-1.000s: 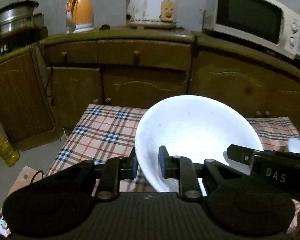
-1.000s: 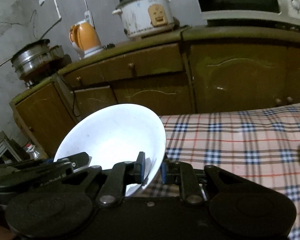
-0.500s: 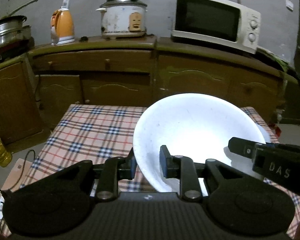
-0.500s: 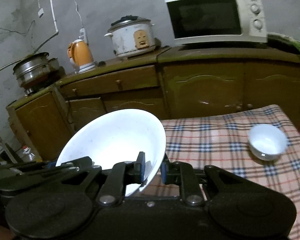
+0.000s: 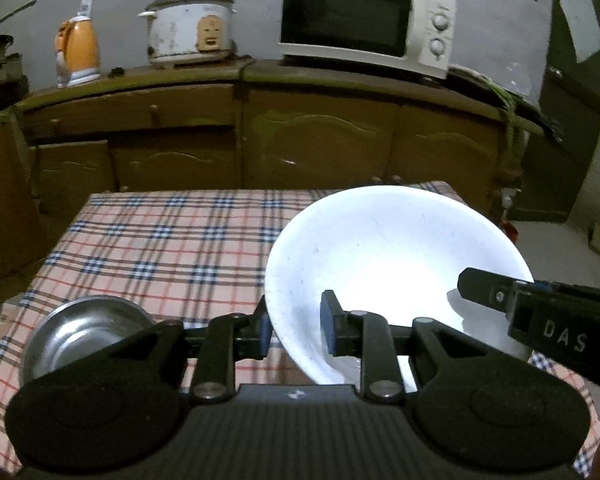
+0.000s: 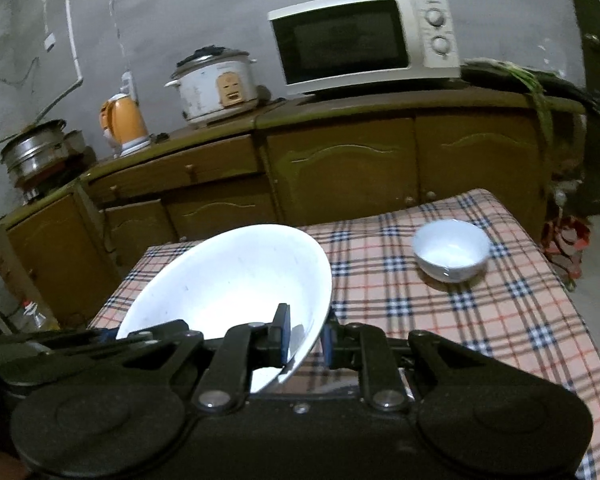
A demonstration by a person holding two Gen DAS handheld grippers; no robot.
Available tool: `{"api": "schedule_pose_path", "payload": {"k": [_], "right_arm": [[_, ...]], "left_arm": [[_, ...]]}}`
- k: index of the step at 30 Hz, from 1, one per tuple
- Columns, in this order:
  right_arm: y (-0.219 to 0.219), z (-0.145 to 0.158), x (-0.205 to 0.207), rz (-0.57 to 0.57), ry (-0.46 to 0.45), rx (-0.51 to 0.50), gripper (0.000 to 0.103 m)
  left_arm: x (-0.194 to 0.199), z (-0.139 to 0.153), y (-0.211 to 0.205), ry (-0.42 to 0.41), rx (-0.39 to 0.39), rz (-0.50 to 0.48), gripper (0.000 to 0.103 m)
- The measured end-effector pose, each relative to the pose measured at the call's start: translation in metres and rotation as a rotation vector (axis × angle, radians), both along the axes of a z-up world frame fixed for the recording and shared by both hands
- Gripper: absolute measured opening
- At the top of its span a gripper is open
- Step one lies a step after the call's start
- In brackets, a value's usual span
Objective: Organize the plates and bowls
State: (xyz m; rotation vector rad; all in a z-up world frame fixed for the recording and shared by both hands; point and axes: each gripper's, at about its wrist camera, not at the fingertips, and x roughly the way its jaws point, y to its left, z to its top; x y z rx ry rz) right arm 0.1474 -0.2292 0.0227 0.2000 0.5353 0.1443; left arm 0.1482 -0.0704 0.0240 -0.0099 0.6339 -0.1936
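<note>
Large white bowl (image 5: 384, 264) held tilted above the checked bench (image 5: 160, 240), rim pinched from both sides: left tongs (image 5: 294, 330) loosening, right tongs (image 6: 306, 340) clenched. Small white bowl (image 6: 450, 250) ahead and right, nearer the right tongs; steel bowl (image 5: 82, 334) low left.

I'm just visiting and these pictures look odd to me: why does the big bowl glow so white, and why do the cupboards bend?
Left wrist view: the big bowl is blown out to glaring white in its middle, under light from near the camera, while the room stays dim. Both views: the fisheye lens bows the cupboards, and the microwave looks slightly soft.
</note>
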Motion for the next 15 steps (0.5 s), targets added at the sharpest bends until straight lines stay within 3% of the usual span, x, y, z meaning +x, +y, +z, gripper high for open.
{"api": "schedule_pose_path", "payload": {"k": [15], "right_arm": [[-0.057,-0.044,-0.021,-0.11,0.078,0.007,0.021]], "left_arm": [[-0.004,-0.045,-0.05,0.077,0.015,-0.131,0.027]]}}
